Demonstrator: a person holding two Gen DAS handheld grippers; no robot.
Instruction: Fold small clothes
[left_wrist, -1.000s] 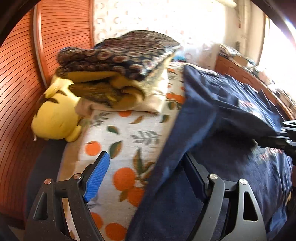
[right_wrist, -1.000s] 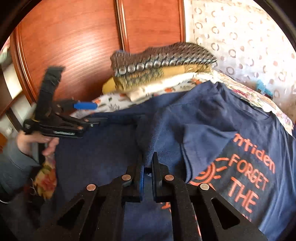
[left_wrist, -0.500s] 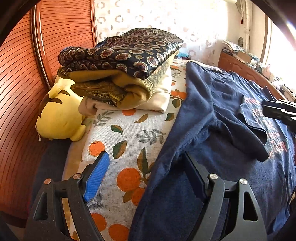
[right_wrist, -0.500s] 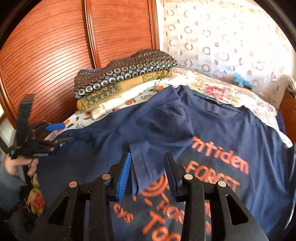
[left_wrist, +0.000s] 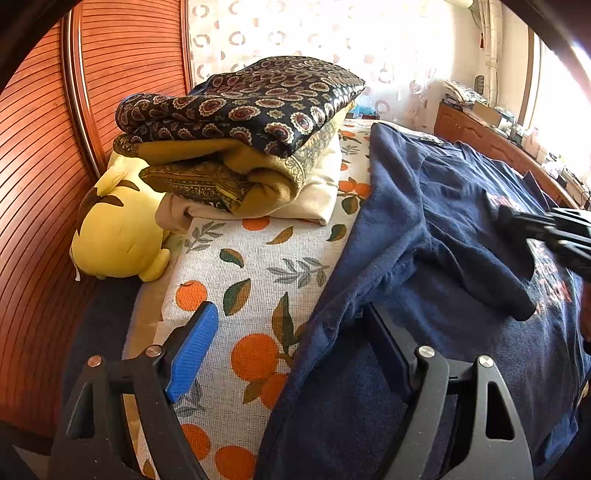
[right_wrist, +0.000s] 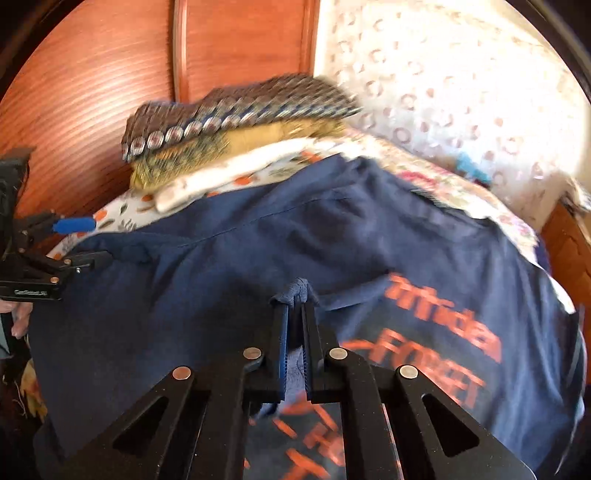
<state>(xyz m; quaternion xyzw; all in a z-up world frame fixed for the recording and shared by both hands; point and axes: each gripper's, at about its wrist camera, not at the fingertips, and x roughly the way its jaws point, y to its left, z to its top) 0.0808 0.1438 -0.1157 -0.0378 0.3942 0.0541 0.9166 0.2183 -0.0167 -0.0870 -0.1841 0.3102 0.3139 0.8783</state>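
Item: navy shirt (right_wrist: 229, 280), spread on the bed (left_wrist: 258, 266), print side up.

Right tongs (right_wrist: 294, 295): clamped together on a pinch of the sleeve (left_wrist: 480, 266), a tuft of cloth poking out past the tips. Carry that pinch low and flat toward the print just beyond your tips; lifting high would likely drag the body out of line.

Left tongs (left_wrist: 291, 328): standing wide apart, nothing gripped. The shirt's side edge runs between the fingers, one blue pad (left_wrist: 192, 350) over the orange-print cover. Close on that edge before pulling, so the fold line stays straight.

Stack of folded cloth (left_wrist: 243, 140): ahead of your left tongs, clear of the shirt.
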